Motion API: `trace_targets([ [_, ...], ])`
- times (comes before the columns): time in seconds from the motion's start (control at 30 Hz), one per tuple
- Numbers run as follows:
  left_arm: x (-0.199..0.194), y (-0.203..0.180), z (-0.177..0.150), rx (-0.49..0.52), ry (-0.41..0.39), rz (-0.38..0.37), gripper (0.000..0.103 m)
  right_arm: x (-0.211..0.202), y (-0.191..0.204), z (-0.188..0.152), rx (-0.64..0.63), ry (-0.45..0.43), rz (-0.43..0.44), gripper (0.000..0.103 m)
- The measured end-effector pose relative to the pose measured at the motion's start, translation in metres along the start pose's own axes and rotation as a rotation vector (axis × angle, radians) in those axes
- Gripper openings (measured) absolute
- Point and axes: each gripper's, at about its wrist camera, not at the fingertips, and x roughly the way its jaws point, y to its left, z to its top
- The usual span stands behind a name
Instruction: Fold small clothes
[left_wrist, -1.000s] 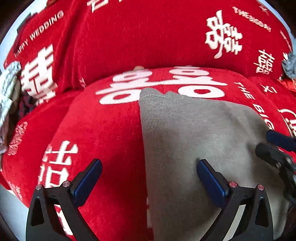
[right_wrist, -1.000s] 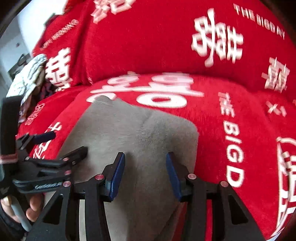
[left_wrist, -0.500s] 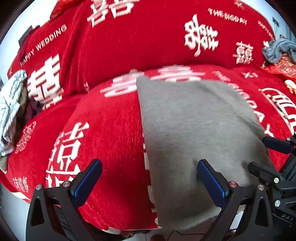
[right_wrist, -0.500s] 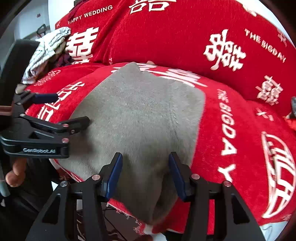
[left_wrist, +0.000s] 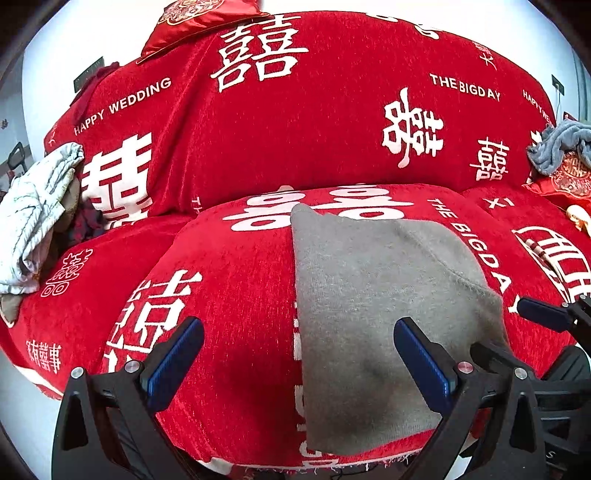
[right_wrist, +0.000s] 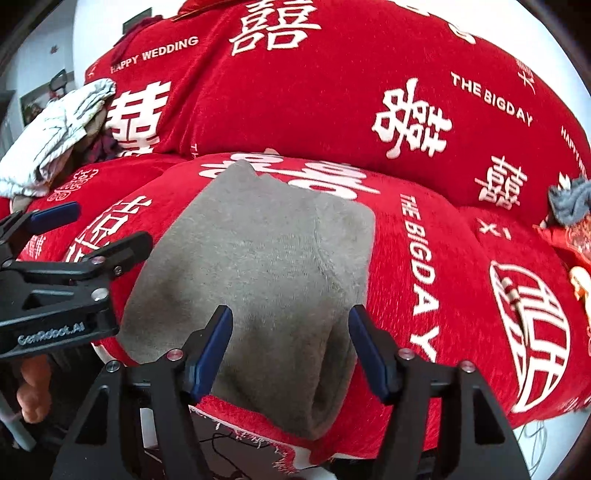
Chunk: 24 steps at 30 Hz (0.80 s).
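- Item: grey garment (left_wrist: 376, 295), knit, lying flat on the middle seat cushion (left_wrist: 229, 280) of the red sofa (left_wrist: 295, 122); its near edge hangs just over the cushion's front lip.
- Shape: I read it as already doubled over, with a straight left edge and a seam ridge running across its right half; from the right wrist view a soft bulge shows at the near right corner (right_wrist: 325, 369).
- Left gripper (left_wrist: 299, 358): I hold it spread wide and empty, one finger over bare red cover, the other over the grey cloth.
- Right gripper (right_wrist: 291, 350): spread, empty, both fingers straddling the near edge of the garment without pinching it.
- Handling, by my judgement: light, limp and fuzzy; it will sag and slide on the plush cover, so layers may shift if dragged.
- Where to grip: the two near corners, pinching all layers together at the hem, then carry them to the far edge.
- Hedge: how many layers lie there I cannot tell through the fisheye.
- Nearby: white cloth pile (left_wrist: 33, 218) far left; blue-grey cloth (left_wrist: 561, 147) far right, well apart.
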Motion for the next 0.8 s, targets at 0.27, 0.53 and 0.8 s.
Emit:
trace_targets([
  [0.27, 0.002, -0.004, -0.006, 0.007, 0.029, 0.018, 0.103, -0.001, 0.003, 0.000, -0.001, 0.004, -0.035, 0.069],
  [0.53, -0.007, 0.001, -0.010, 0.009, 0.009, 0.000, 0.103, -0.012, 0.004, -0.001, 0.010, -0.018, -0.050, 0.069],
  [0.8, -0.016, 0.006, -0.010, 0.007, -0.005, -0.002, 0.103, -0.024, 0.012, 0.000, -0.007, -0.043, -0.058, 0.069],
])
